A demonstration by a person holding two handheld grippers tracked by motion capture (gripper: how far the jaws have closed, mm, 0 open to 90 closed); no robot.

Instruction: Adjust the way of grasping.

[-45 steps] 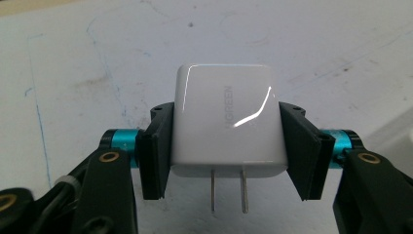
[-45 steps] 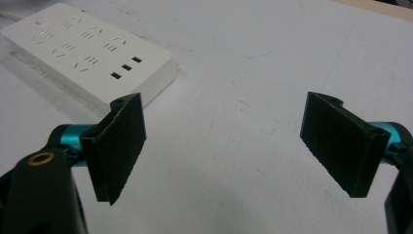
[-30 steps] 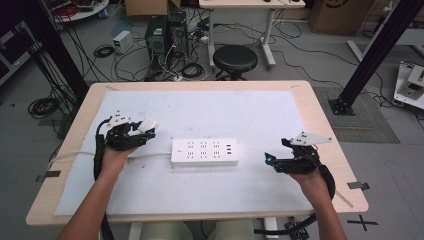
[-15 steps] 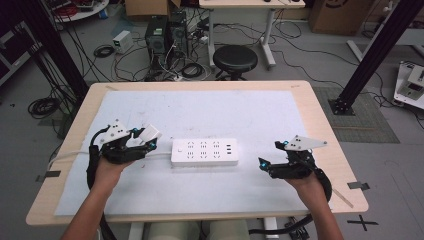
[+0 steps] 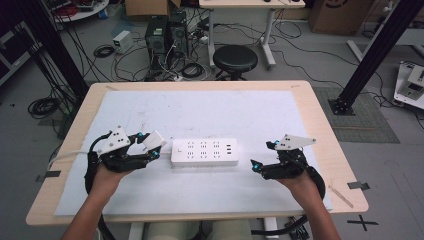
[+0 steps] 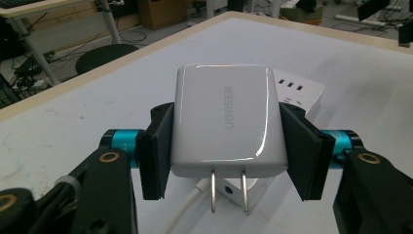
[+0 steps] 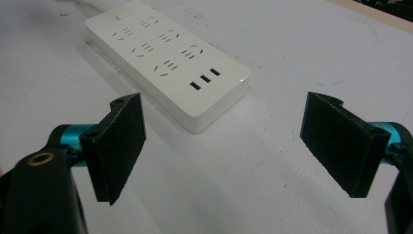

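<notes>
Left gripper (image 6: 226, 146) clamped on glossy white square plastic charger (image 6: 226, 119), two metal prongs down, just left of long white matte plastic power strip (image 5: 204, 152) at table centre. Right gripper (image 7: 229, 146) spread wide, ribbed black pads empty, right of strip.

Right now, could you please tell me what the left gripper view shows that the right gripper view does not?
The left gripper view has the white charger clamped between the left tongs, its two prongs pointing toward the camera and a brand name on its face. The right gripper view has the right tongs wide open and holding nothing, plus the power strip's switch. Both share the power strip with its three small ports, lying on the white table.
</notes>
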